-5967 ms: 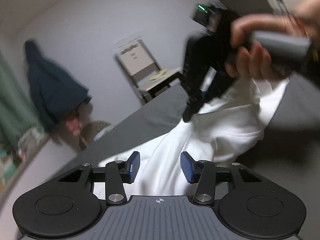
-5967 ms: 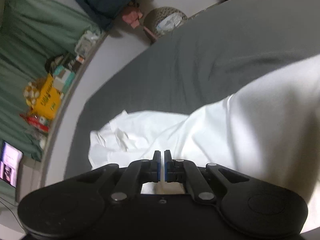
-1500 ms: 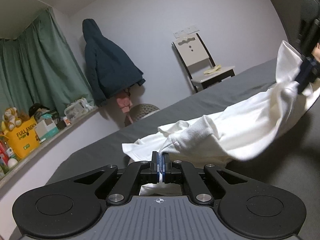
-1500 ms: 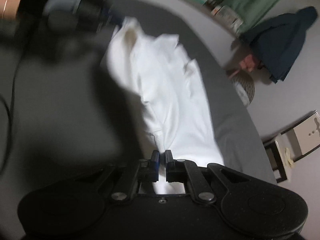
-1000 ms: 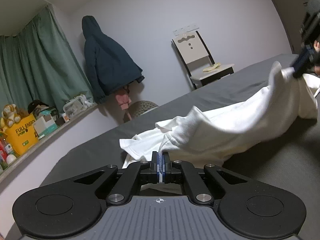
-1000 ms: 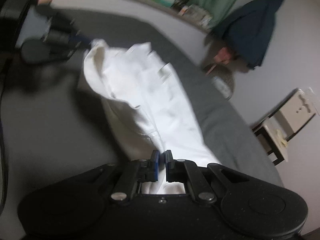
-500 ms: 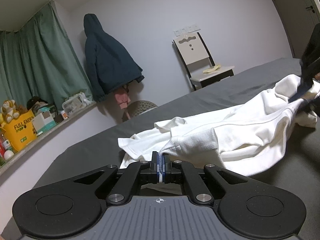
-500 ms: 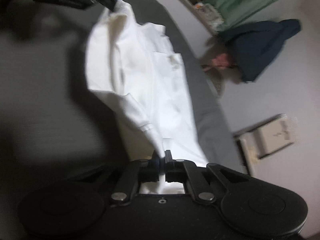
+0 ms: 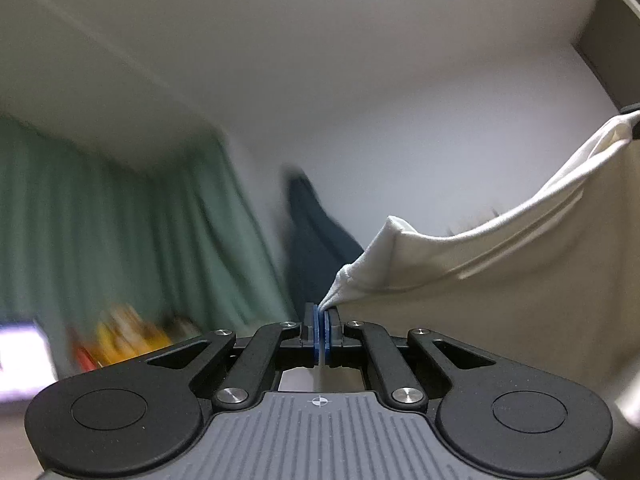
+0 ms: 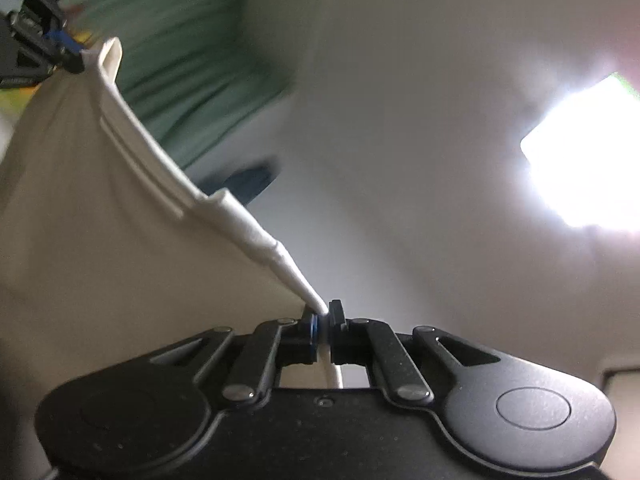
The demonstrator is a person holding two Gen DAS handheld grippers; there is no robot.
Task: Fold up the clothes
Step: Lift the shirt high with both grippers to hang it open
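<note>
- The shirt (image 9: 500, 280) hangs in the air, its top edge stretched lengthwise between the two grippers.
- Left gripper (image 9: 322, 330) and right gripper (image 10: 323, 330): jaws clamped on the shirt's corners.
- Half a second ago it lay on the bed; now it is lifted before the green curtain (image 9: 120, 232).

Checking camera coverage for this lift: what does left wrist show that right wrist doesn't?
Only the left wrist view shows the left gripper up close, shut on a corner of the white garment, and blurred yellow clutter low at the left.

Only the right wrist view shows the right gripper up close, shut on the garment's hem, and a bright glare patch.

Both show the garment stretched between the two grippers, the green curtain, the dark jacket and the pale wall; each catches the other gripper at its frame edge.
</note>
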